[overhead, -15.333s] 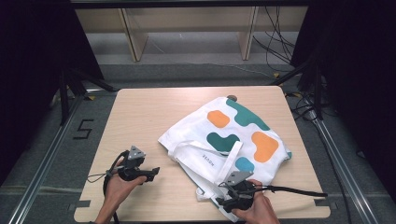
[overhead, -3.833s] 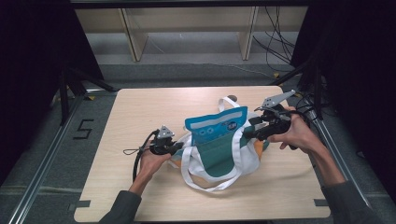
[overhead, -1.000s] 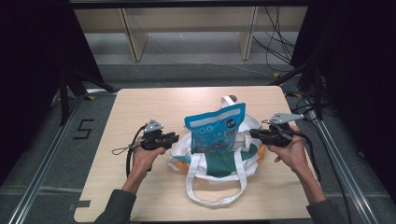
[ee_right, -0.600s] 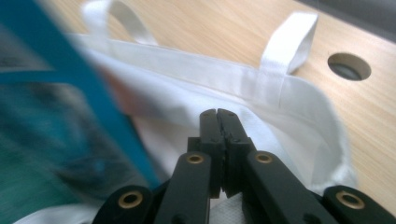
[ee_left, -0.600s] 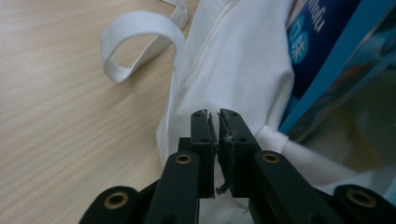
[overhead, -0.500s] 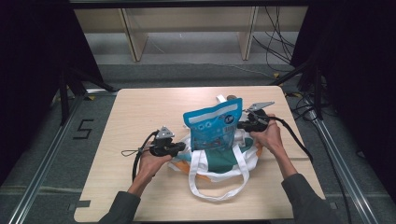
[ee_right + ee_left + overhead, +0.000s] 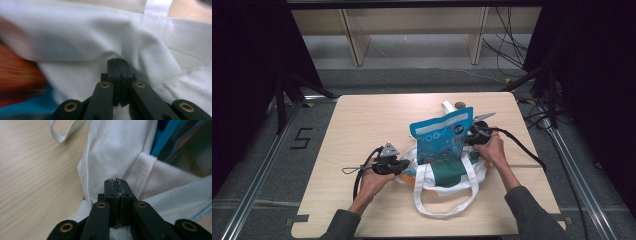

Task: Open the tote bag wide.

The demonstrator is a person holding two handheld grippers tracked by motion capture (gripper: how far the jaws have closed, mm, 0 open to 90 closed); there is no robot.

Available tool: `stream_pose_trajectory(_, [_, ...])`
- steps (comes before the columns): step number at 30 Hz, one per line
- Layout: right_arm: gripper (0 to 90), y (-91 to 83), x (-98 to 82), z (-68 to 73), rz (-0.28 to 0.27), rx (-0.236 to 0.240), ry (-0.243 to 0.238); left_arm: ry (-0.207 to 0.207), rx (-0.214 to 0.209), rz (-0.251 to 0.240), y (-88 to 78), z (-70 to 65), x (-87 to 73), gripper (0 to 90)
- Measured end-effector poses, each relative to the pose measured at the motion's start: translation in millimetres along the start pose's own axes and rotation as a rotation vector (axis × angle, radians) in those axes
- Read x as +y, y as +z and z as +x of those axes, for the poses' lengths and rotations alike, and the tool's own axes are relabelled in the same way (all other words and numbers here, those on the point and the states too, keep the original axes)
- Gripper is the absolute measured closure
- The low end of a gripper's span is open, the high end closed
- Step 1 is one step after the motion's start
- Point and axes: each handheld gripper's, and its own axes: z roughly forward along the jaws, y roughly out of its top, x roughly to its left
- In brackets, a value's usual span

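We are holding the left tongs (image 7: 404,167) low and level, forearm reaching in from the bench (image 7: 362,120) edge, jaws having just closed on the white tote bag's (image 7: 447,177) near rim. The right tongs (image 7: 468,139), wrist bent inward, are pinching its opposite rim. The blue pouch (image 7: 443,136) is standing between them, inside the bag.

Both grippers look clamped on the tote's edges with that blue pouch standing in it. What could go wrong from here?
1. The blue pouch stands tall, mostly above the white tote bag; pulling the sides may tip it.
2. The left gripper and right gripper pinch only thin fabric, which might slip.
3. The loose handle loop could snag.
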Motion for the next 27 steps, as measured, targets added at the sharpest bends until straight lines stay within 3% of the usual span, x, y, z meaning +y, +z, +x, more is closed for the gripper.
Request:
stream_pose_trajectory(3, [89.9, -40.4, 1.7, 3.5, -0.074, 0.027, -0.034, 0.009, -0.003, -0.030, -6.6, 0.4, 11.1, 85.8])
stream_pose_trajectory(7, [88.2, -84.1, -12.4, 27.3, -0.134, 0.049, -0.070, -0.008, 0.015, -0.053, -10.3, 6.5, 21.2, 83.4])
stream_pose_trajectory(8, [87.9, -90.1, -17.3, 34.6, -0.139, 0.063, -0.096, -0.030, 0.010, -0.061, -9.9, 9.8, 23.5, 83.1])
stream_pose_trajectory(10, [87.6, -99.3, -23.6, 52.6, -0.133, 0.105, -0.103, -0.079, -0.009, -0.083, -5.7, 17.1, 28.2, 81.7])
stream_pose_trajectory(13, [87.6, -100.5, -23.1, 75.5, -0.168, 0.154, -0.152, -0.102, 0.006, -0.069, 4.9, 25.4, 35.8, 81.5])
stream_pose_trajectory(15, [87.7, -96.3, -18.5, 89.5, -0.174, 0.173, -0.164, -0.097, 0.016, -0.036, 12.3, 31.0, 39.0, 81.2])
stream_pose_trajectory(18, [87.6, -84.0, -12.6, 102.5, -0.154, 0.163, -0.210, -0.079, 0.001, 0.005, 18.0, 35.9, 41.4, 81.2])
stream_pose_trajectory(22, [87.6, -69.3, -10.6, 107.5, -0.130, 0.147, -0.239, -0.065, 0.006, 0.021, 20.9, 34.6, 40.2, 81.5])
stream_pose_trajectory(24, [87.6, -66.4, -10.3, 108.7, -0.131, 0.158, -0.228, -0.071, 0.006, 0.019, 21.3, 35.2, 39.1, 81.4])
stream_pose_trajectory(25, [87.6, -63.5, -10.5, 111.1, -0.158, 0.178, -0.212, -0.070, 0.003, 0.016, 21.7, 35.3, 38.6, 81.5])
stream_pose_trajectory(26, [87.6, -62.1, -9.7, 111.1, -0.170, 0.213, -0.203, -0.074, -0.004, 0.012, 22.5, 35.0, 38.3, 81.9])
stream_pose_trajectory(27, [87.7, -60.3, -9.3, 115.1, -0.174, 0.262, -0.165, -0.077, -0.002, 0.004, 23.5, 34.4, 38.0, 82.4])
